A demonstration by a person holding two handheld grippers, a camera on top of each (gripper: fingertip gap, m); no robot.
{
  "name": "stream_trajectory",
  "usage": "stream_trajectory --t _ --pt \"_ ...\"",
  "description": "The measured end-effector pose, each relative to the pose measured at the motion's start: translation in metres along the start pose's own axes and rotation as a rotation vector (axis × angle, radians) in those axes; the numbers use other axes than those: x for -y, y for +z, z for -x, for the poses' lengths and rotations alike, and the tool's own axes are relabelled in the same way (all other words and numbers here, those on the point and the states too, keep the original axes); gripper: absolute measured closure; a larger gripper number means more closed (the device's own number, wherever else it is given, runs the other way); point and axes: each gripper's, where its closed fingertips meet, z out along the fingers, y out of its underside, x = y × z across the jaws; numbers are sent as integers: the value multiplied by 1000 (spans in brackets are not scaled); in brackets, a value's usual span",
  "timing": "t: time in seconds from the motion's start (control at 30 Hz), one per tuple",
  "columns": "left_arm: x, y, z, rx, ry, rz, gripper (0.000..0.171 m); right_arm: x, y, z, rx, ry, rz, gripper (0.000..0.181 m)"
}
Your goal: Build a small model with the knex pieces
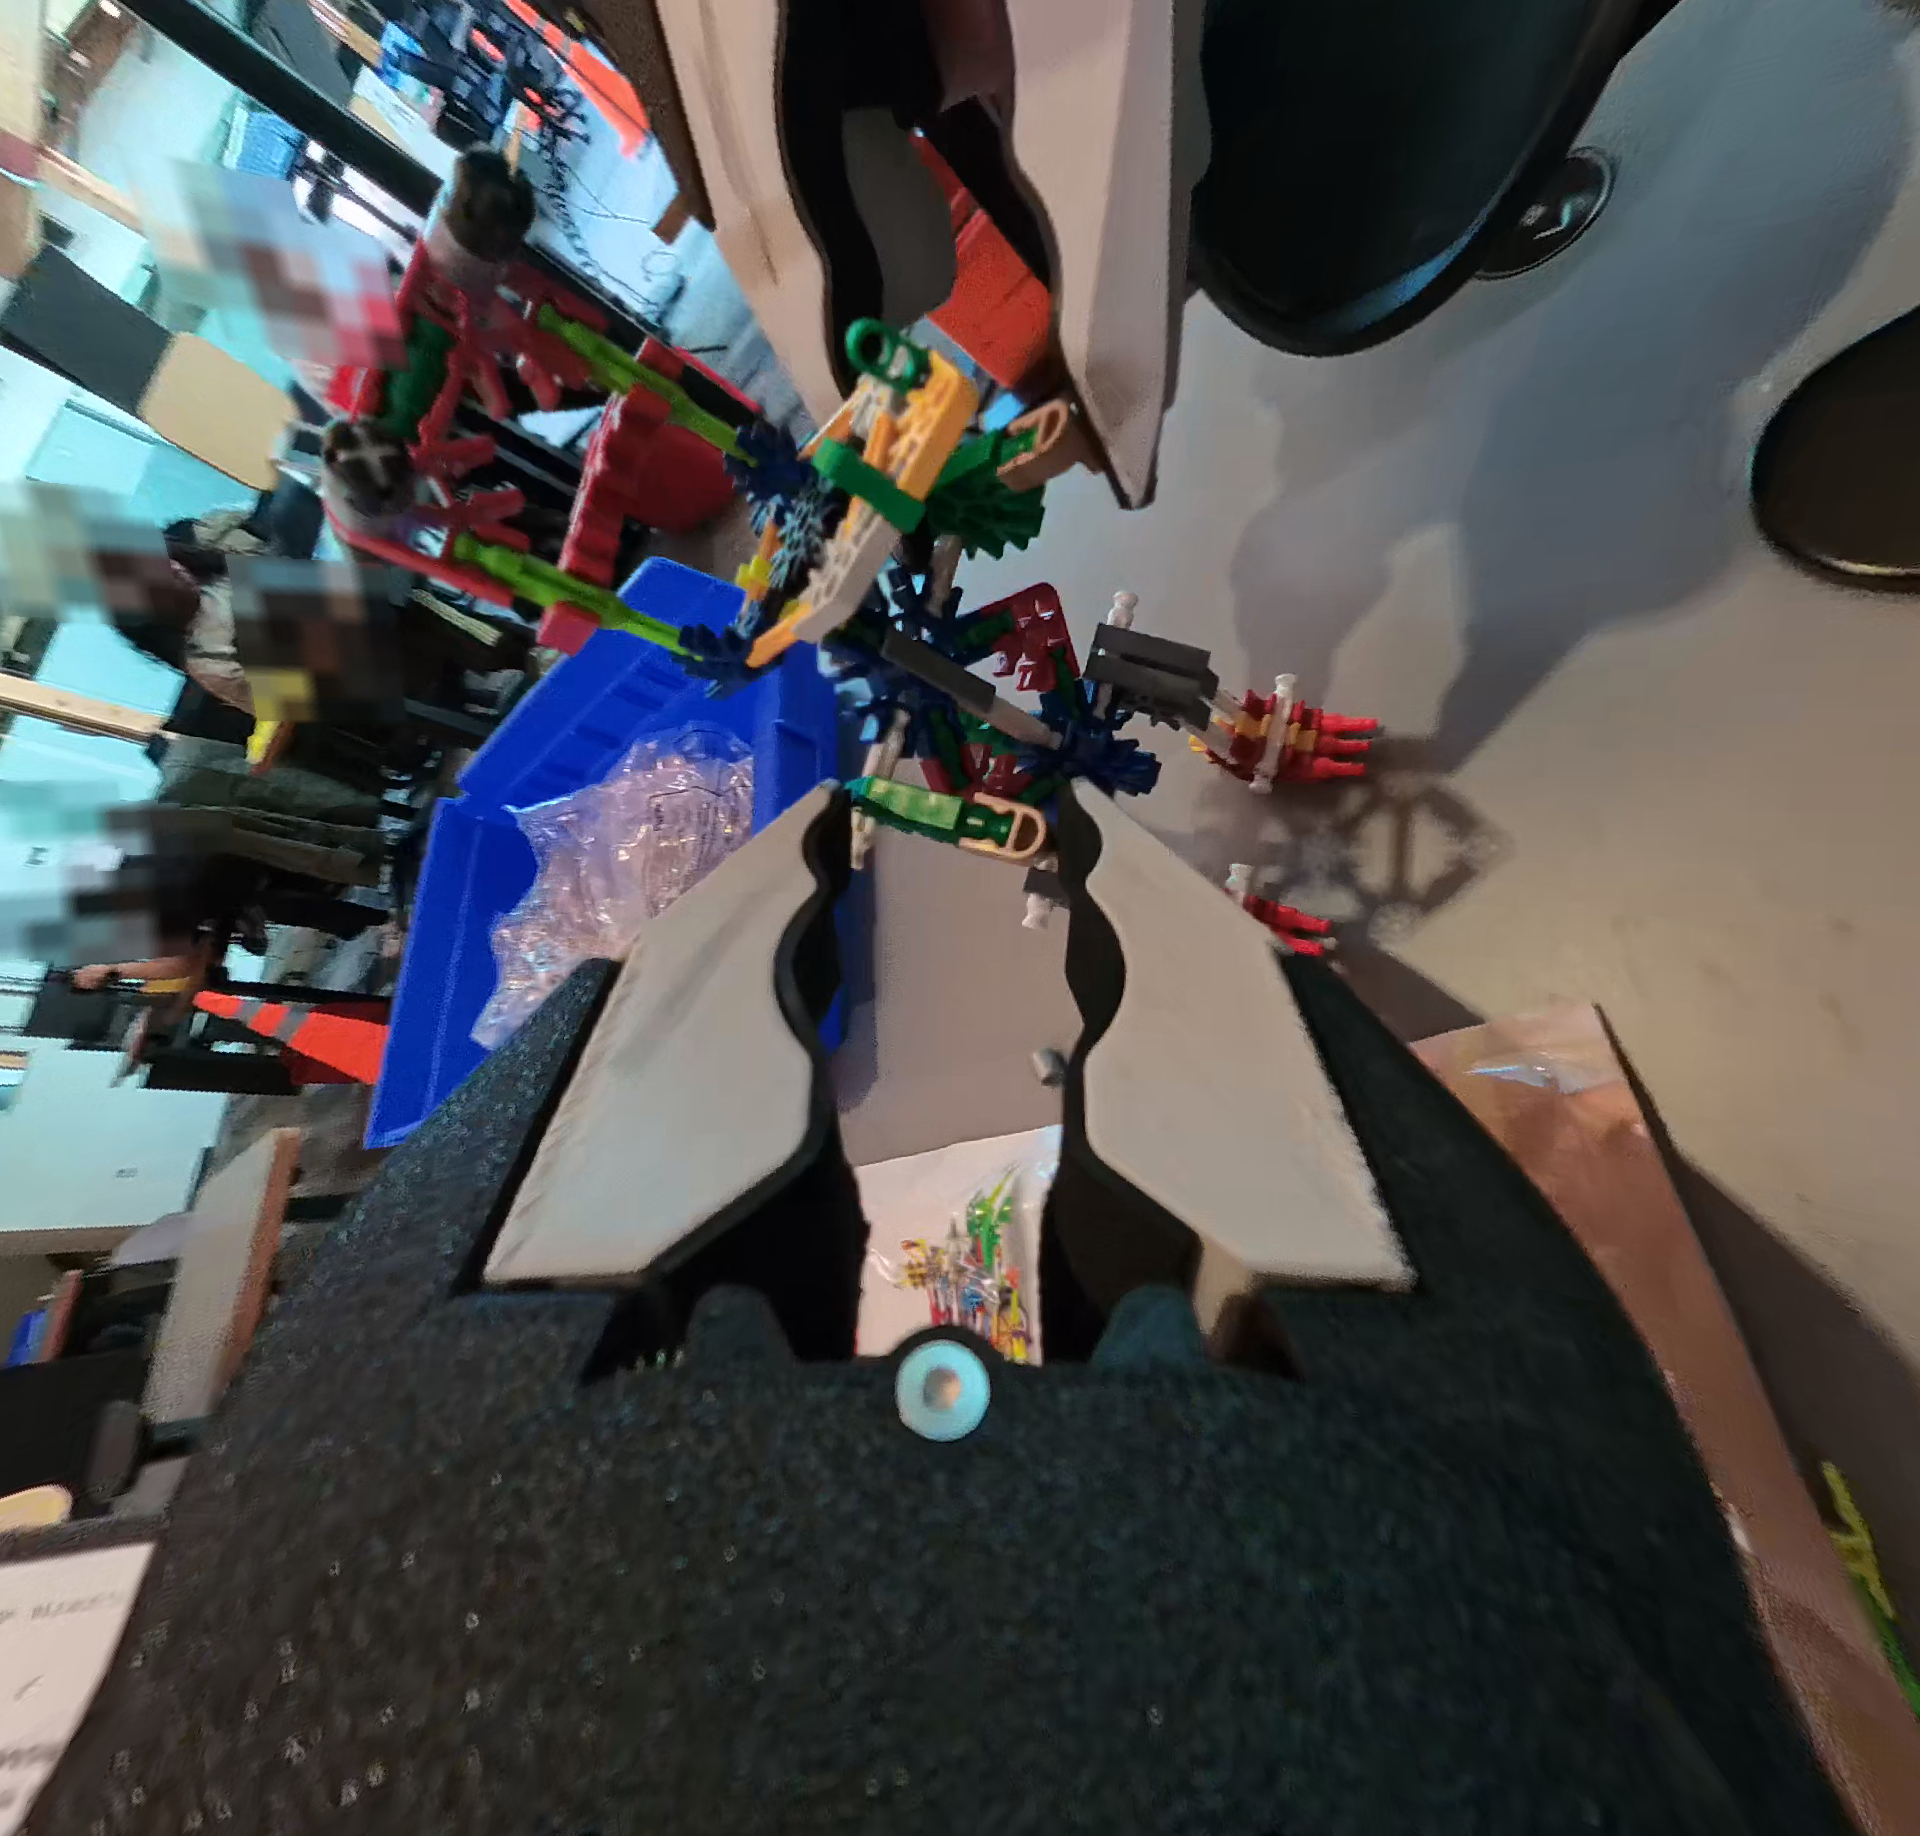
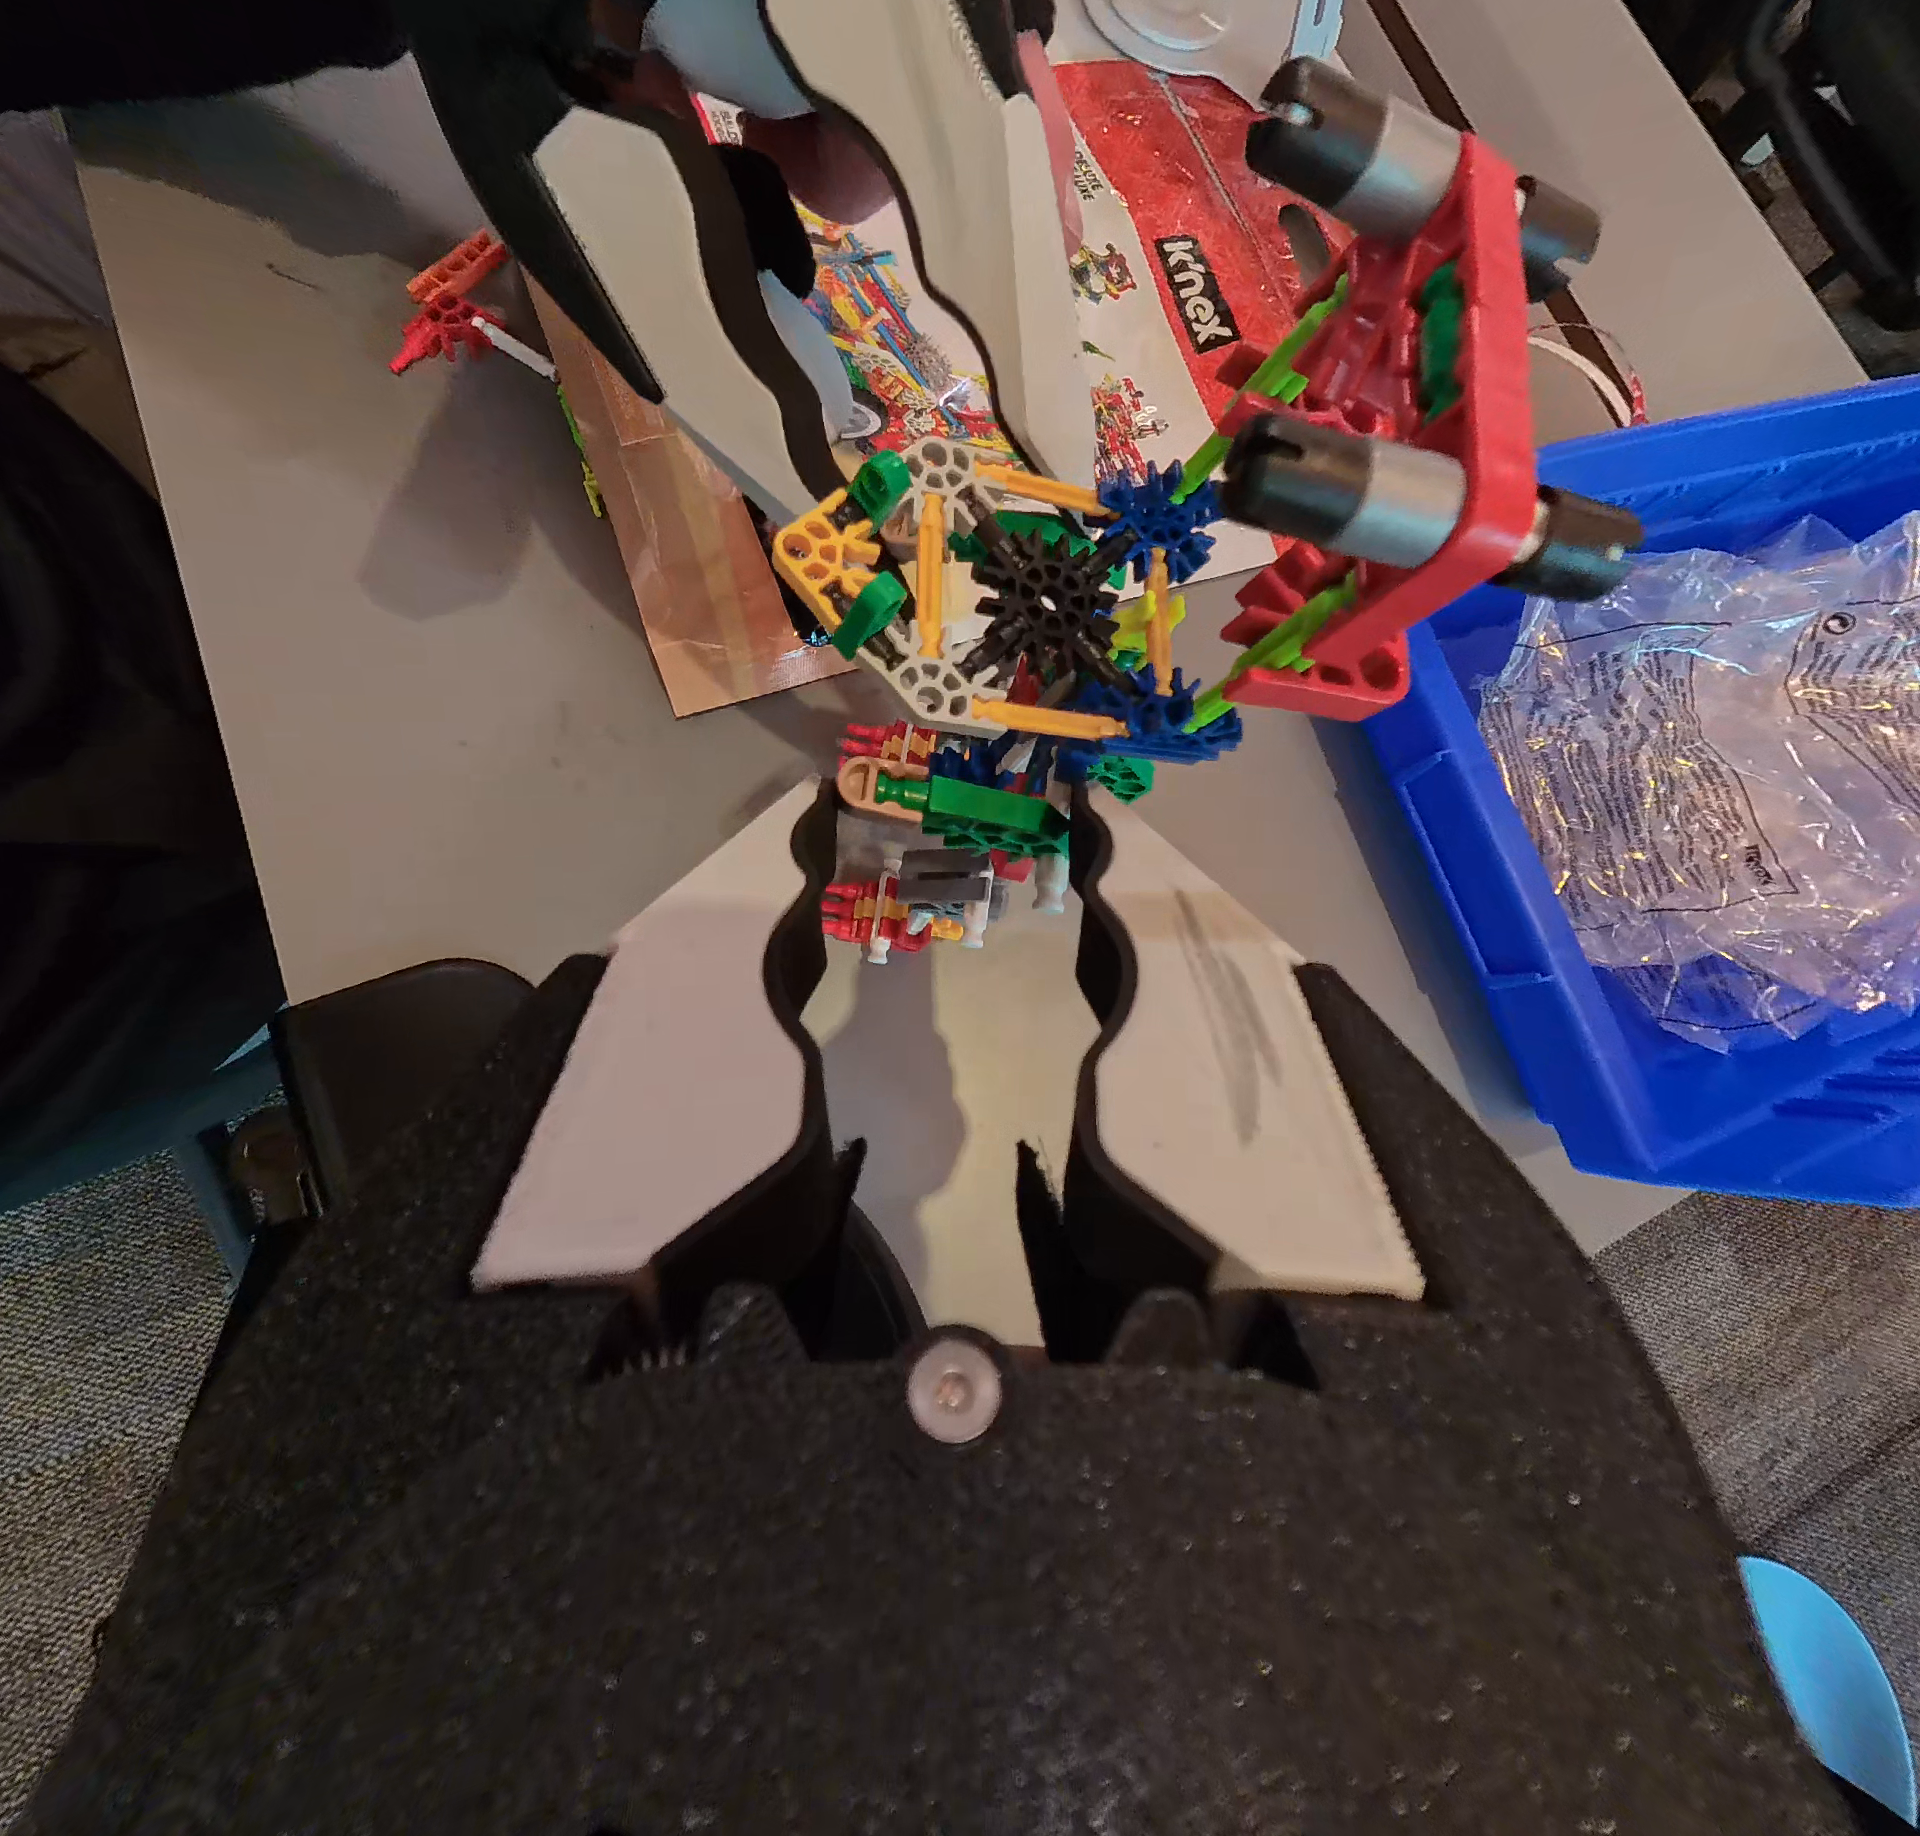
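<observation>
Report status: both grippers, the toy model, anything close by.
Left gripper and right gripper each shut on construction-toy model. Model off the table. Blue bin alongside.

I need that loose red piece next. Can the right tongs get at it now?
Probably not yet: the right tongs are clamped on the construction-toy model, while the loose red piece lies apart on the table, close beside the left tongs.

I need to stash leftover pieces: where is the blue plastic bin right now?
In the right wrist view the blue plastic bin sits on the grey table's right side, holding crumpled clear plastic bags, just right of the colourful rod-and-connector toy model.
</observation>
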Motion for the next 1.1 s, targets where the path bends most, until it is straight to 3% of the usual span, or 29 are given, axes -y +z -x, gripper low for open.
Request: stream_trajectory --t 0.37,0.63,0.83,1.1 --pt "6 -2 3 -300 -302 51 134 3 -3 -1 129 162 -25 138" --pt "6 -6 0 -270 -267 -7 129 -1 -4 5 98 119 -12 127" --pt "4 -8 3 -178 -181 -38 120 -6 -9 0 -65 13 19 125" --pt "3 3 4 -102 -51 -22 128 -3 -10 -8 -284 -137 81 136"
